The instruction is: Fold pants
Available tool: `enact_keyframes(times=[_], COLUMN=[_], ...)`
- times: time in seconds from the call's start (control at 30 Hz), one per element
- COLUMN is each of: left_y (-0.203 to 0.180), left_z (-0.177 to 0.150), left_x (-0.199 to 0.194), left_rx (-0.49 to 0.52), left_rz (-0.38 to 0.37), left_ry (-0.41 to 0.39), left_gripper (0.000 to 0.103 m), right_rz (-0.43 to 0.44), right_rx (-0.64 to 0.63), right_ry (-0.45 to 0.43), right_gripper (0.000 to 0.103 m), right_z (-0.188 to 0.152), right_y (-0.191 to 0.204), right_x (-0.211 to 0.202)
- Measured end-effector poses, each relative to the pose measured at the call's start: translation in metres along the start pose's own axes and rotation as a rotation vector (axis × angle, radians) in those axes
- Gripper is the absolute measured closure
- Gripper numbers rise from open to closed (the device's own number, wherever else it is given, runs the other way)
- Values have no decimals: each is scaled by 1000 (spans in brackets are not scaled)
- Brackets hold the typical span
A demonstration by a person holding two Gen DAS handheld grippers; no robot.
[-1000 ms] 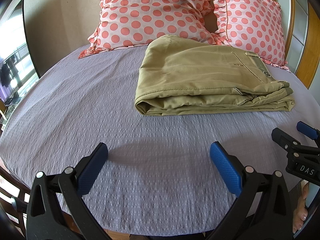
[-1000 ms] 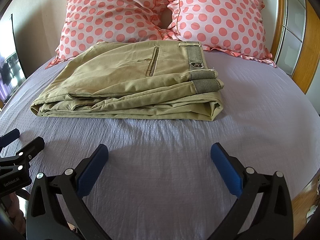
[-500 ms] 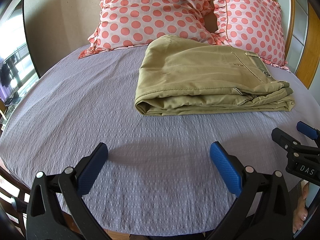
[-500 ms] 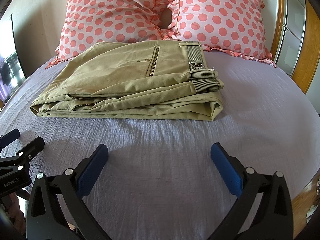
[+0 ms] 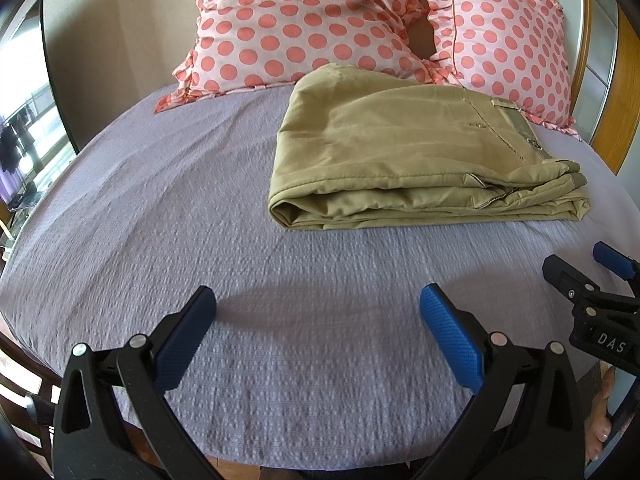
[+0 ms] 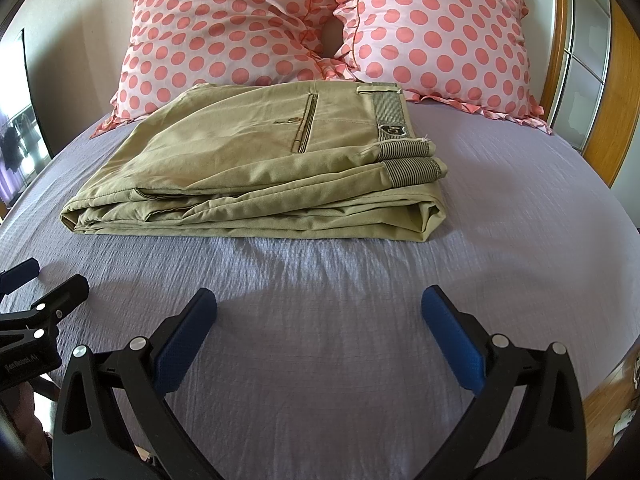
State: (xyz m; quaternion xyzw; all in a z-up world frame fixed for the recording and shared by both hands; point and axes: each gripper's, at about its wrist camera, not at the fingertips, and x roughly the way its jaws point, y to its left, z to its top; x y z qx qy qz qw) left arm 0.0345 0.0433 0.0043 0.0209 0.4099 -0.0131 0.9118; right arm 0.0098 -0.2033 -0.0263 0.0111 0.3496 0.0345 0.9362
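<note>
Hovering low over the near part of the bed [image 5: 168, 208], the left tongs [image 5: 318, 306] point toward the pillows, blue pads [image 5: 448, 332] spread wide with nothing between them. The right tongs [image 6: 319, 307] hang beside them in the same pose, also spread and empty; each shows at the edge of the other's view, the right tongs [image 5: 588, 280] at the far right of the left camera and the left tongs [image 6: 40, 284] at the far left of the right camera.

The pants [image 6: 256, 168] lie folded in a flat stack on the lilac sheet, well ahead of both tongs and apart from them, the striped waistband [image 6: 404, 156] at the stack's right end and the fold at its left [image 5: 288, 208]. Behind the pants, two pink dotted pillows [image 6: 228, 28] [image 6: 440, 36] lean at the head of the bed, their lower edges just beyond the stack. A wooden frame [image 6: 616, 80] rises on the right. Bare sheet lies between the tongs and the pants.
</note>
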Motion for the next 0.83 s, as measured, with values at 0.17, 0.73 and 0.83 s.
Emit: enact_keyframes(times=[0.17,0.73,0.83], left_y=[0,-2,-2], left_z=[6,3,1], left_x=[3,4,3], left_rx=[10,-7,-9], left_rz=[-13,1,7], left_ry=[47,32,17], left_gripper=[2,2,2], right_rz=[1,3,3], right_rx=[0,-3,-3], right_ry=[0,0,0], right_gripper=[1,1,1], right_z=[0,0,0], right_y=[0,-1,-1], right_x=[0,0,-1])
